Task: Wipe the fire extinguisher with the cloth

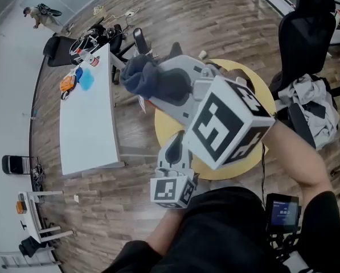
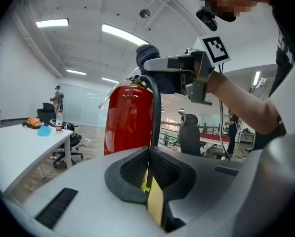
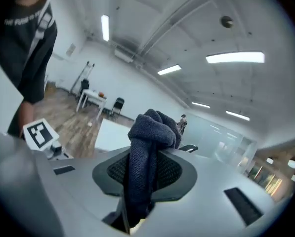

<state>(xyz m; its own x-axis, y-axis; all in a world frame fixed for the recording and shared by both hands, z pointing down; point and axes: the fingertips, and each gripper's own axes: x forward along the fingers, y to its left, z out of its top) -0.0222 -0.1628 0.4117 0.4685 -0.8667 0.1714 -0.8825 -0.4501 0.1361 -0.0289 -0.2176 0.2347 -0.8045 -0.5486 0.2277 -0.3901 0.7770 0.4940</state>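
Dark-blue knitted cloth (image 3: 149,132) clamped in the right gripper (image 3: 143,181), jaws closed tight on its folds, a thick wad bulging out above the pads. Grey jaws of the left gripper (image 2: 148,174) brought together too, nipping the thin black hose (image 2: 157,107) where it drops into the seam between the pads, a bit of yellow showing at the pinch.

Just beyond the left jaws, at twelve o'clock in the left gripper view: red fire extinguisher (image 2: 129,120), upright, the hose arching over from its head and running down its side. At one o'clock from its top, the right gripper held level, cloth-end forward, the wad right at the extinguisher's head; touching or a hair apart, impossible to tell.

From the head view, both grippers stacked over a yellow round table (image 1: 167,131), the extinguisher almost wholly covered by them.

Further out, at nine o'clock, a long white desk (image 1: 87,124) with small orange and blue items at its far end. At two o'clock, a black office chair (image 1: 306,33), pale bundled fabric (image 1: 312,104) heaped just below it. Far off at eleven o'clock, a person (image 1: 39,16) by the wall.
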